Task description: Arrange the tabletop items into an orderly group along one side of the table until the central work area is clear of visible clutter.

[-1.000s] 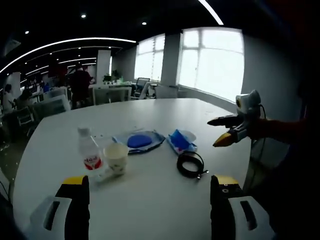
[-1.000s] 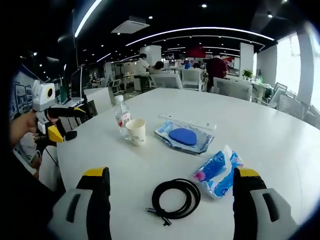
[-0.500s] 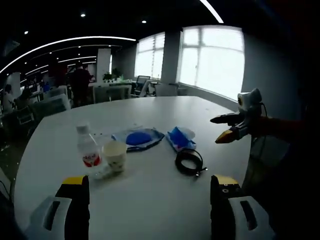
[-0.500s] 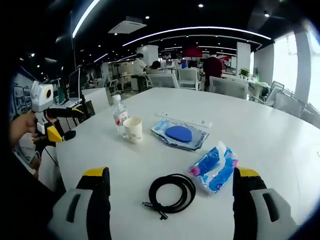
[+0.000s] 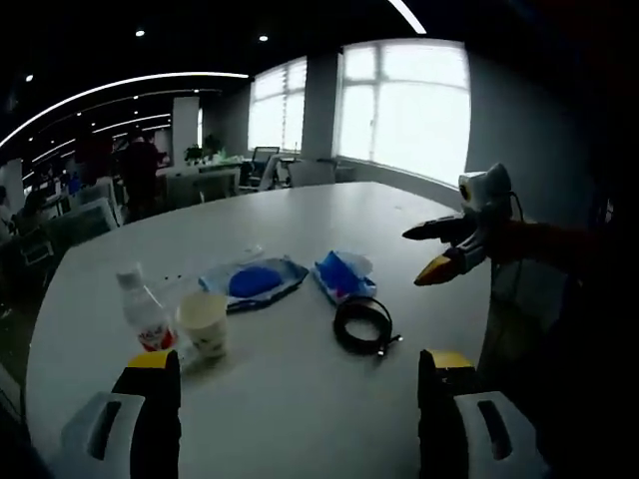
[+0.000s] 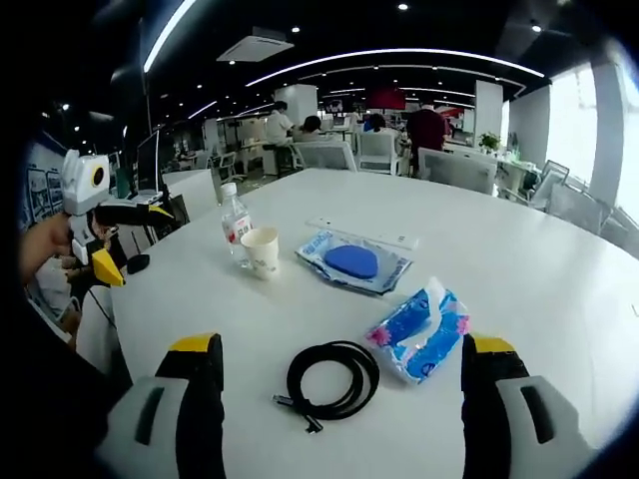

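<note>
The items sit grouped on the white round table [image 5: 300, 389]. A small water bottle [image 5: 143, 314] with a red label stands beside a paper cup [image 5: 205, 324]. A clear pouch with a blue disc [image 5: 250, 282], a blue tissue pack [image 5: 342, 274] and a coiled black cable [image 5: 361, 326] lie further right. My left gripper [image 5: 297, 399] is open at the near edge, holding nothing. My right gripper [image 5: 424, 251] hovers open off the table's right side. The right gripper view has the bottle [image 6: 235, 222], cup [image 6: 263, 251], pouch [image 6: 354, 262], tissue pack [image 6: 419, 324] and cable [image 6: 332, 374] ahead of the right gripper [image 6: 339, 394], with the left gripper [image 6: 125, 244] open at far left.
A long white strip [image 6: 364, 234] lies behind the pouch. Bare tabletop stretches beyond the items toward the windows [image 5: 399, 110]. Office desks, chairs and people [image 6: 429, 125] fill the room behind. A sleeve [image 5: 544, 244] holds the right gripper.
Both views have shifted slightly with the hands. The items on the table lie where they were, and both grippers stay open.
</note>
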{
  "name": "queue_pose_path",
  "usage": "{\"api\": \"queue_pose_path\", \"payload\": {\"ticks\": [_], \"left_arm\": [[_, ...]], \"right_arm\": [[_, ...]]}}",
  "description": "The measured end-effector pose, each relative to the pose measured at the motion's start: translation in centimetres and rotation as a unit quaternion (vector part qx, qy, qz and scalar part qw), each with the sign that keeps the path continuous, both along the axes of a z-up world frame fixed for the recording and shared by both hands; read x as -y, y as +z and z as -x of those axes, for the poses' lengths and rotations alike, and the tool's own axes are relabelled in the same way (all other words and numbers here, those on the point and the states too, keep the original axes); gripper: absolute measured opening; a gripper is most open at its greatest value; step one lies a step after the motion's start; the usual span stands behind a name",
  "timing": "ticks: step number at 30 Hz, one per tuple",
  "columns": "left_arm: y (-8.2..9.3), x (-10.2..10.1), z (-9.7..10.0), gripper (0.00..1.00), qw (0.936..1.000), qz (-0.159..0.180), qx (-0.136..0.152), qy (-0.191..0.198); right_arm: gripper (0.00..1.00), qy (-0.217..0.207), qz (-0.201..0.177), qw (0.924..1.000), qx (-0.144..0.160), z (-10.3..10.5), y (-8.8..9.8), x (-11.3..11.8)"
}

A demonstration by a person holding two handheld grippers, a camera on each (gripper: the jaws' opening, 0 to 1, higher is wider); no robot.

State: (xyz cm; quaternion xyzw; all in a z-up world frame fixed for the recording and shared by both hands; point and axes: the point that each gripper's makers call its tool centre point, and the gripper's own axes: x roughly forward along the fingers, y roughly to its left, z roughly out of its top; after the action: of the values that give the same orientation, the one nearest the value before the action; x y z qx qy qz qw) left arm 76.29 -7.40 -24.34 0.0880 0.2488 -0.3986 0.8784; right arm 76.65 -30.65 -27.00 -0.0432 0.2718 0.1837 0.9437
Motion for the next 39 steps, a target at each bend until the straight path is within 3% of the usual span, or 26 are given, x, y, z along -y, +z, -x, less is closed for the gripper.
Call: {"api": "queue_pose_path", "payload": {"ticks": [24, 39], "left_arm": [[-0.2, 6.3, -0.7, 0.92, 0.9967, -0.004, -0.001, -0.081], [-0.8, 8.4, -1.8, 0.92, 0.9954, 0.0, -0.01, -0.095]], "right_arm": [[0.85, 0.008, 0.025, 0.9996, -0.009, -0.8, -0.2, 2.5], [0.81, 0.022, 0.052, 0.9982, -0.018, -2.1, -1.1, 4.5]]}}
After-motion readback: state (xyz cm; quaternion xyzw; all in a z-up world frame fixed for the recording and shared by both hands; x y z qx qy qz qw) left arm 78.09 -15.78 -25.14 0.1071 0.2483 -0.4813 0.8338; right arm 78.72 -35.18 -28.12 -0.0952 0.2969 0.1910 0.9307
